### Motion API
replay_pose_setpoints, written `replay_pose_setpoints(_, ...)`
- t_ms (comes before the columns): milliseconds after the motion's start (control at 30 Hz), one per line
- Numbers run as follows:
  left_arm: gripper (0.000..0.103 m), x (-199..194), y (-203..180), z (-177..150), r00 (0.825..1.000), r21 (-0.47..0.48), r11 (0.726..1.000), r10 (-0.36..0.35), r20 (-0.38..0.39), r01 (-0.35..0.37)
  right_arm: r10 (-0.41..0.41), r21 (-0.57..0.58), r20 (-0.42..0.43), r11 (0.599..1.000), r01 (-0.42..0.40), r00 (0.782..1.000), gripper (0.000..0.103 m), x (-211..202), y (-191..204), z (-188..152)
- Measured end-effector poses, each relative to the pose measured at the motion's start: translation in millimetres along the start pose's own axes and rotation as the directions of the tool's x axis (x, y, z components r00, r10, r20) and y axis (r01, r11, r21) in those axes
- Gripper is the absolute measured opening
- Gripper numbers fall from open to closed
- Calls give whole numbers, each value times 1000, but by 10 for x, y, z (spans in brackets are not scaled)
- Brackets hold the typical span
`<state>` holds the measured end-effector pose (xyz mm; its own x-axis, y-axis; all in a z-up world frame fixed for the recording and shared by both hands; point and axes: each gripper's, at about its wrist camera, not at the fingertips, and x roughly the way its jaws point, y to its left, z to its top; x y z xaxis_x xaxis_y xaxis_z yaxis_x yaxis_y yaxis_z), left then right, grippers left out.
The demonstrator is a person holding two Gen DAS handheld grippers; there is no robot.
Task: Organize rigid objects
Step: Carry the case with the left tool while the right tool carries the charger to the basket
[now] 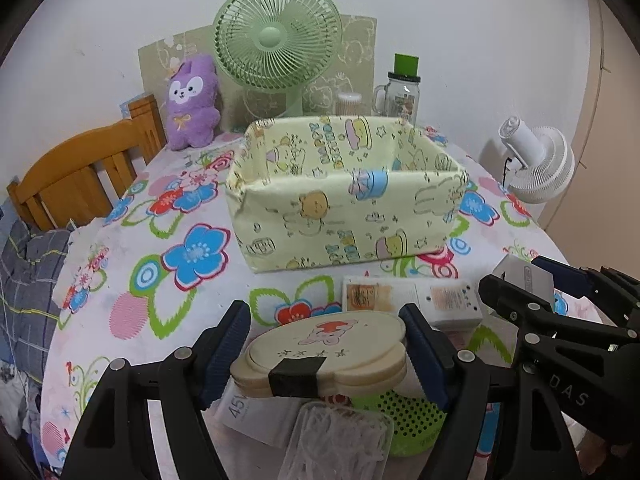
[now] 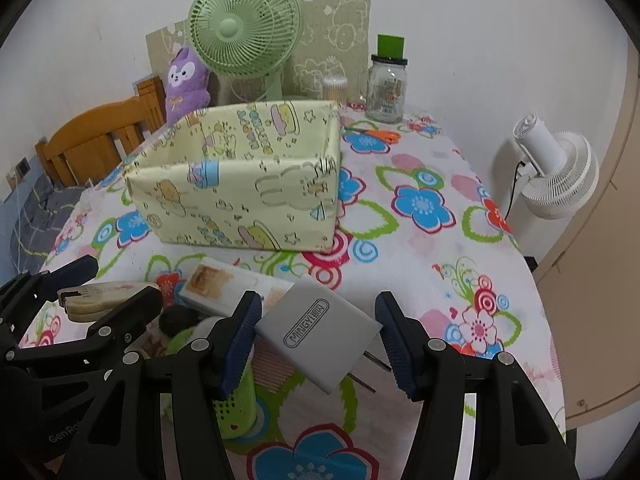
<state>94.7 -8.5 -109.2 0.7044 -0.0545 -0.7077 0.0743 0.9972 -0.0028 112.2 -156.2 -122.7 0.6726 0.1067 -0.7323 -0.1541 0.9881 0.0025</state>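
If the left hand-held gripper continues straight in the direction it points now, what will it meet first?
Probably the white rectangular box lying on the table just beyond the cream case that the left hand-held gripper holds; behind it stands the yellow storage box. Depth is uncertain.

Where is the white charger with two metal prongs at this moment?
In the right wrist view, the white charger is held between the right gripper's fingers above the flowered tablecloth, just in front of the yellow box.
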Motion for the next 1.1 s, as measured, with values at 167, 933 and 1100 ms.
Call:
replay_pose_setpoints(167, 78, -71, 21, 108, 1000, -4, 1000, 15, 24, -15, 6, -1, 28, 1000, -6, 1000, 62, -70, 16, 126)
replay_pose_setpoints(933, 78, -210, 89, 591, 994, -26, 1000, 18, 105, -16, 1, 0, 125, 1000, -1, 992, 62, -276, -1, 583)
replay_pose_setpoints(1100, 78, -210, 93, 695, 994, -28, 1000, 12, 113, -9, -4, 1, 142, 1000, 4, 990, 62, -295, -10, 680)
